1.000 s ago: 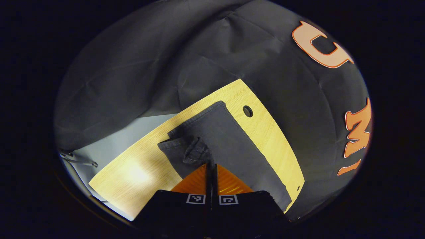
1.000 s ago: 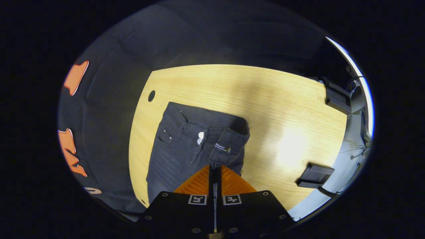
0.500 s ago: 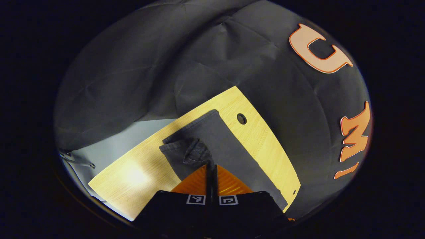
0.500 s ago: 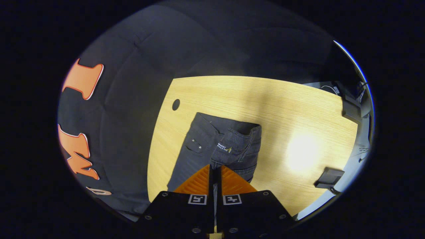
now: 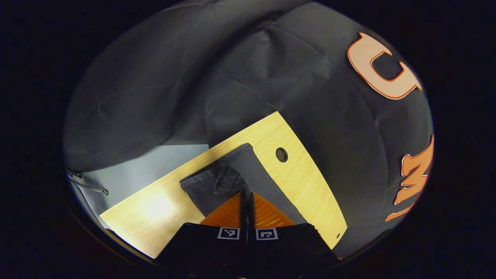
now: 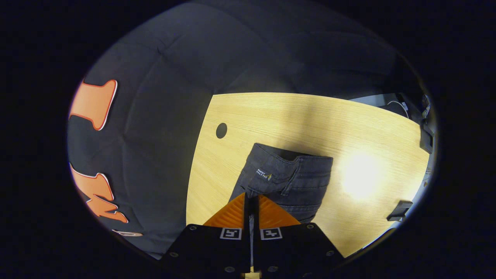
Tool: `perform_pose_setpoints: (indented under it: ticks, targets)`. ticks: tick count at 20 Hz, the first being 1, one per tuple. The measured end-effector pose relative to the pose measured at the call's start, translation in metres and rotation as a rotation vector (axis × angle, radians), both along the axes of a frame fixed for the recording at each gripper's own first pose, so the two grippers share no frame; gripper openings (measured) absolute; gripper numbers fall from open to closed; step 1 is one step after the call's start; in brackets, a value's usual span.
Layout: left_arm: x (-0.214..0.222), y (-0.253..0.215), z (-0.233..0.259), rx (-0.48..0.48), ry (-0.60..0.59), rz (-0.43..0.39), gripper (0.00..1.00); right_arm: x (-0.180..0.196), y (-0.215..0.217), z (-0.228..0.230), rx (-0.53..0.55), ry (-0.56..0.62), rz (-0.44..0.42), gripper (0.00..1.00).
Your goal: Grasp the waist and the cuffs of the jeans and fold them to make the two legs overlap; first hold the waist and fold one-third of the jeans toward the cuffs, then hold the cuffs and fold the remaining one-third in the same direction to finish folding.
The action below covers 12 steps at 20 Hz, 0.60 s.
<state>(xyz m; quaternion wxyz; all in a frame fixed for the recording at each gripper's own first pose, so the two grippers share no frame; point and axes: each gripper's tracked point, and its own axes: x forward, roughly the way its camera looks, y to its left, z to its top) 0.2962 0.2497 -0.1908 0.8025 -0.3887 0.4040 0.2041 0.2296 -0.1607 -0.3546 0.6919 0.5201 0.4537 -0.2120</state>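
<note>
The dark jeans [image 6: 288, 180] lie on the wooden table [image 6: 310, 116], just beside its round cable hole [image 6: 221, 130]. The left gripper [image 5: 246, 193] pinches the cuffs and the right gripper [image 6: 251, 197] the waist, fingers pressed together on denim. Both ends should travel level, I think, so the legs stack edge on edge.

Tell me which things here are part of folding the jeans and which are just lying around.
Part of the job:
- jeans, dark denim lying on the table
- left gripper, shut on the cuffs
- right gripper, shut on the waist

Just lying about:
- wooden table with its round hole
- small black object at the table edge
</note>
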Motion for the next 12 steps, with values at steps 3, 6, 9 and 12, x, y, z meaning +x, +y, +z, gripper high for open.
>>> perform_pose_setpoints:
  ticks: [3,6,9,12]
  targets:
    - [0.023,0.002,-0.009,0.012,0.017,-0.001,0.01,0.022,0.002,-0.013,0.006,0.022,0.008,0.03]
    - [0.044,0.000,-0.027,0.038,0.069,-0.015,0.01,0.043,0.010,-0.032,0.026,0.044,0.019,0.04]
    - [0.062,-0.005,-0.038,0.057,0.107,-0.005,0.01,0.057,0.017,-0.051,0.027,0.077,0.026,0.03]
    - [0.069,-0.007,-0.057,0.047,0.111,0.010,0.01,0.061,0.018,-0.063,0.072,0.125,-0.031,0.04]
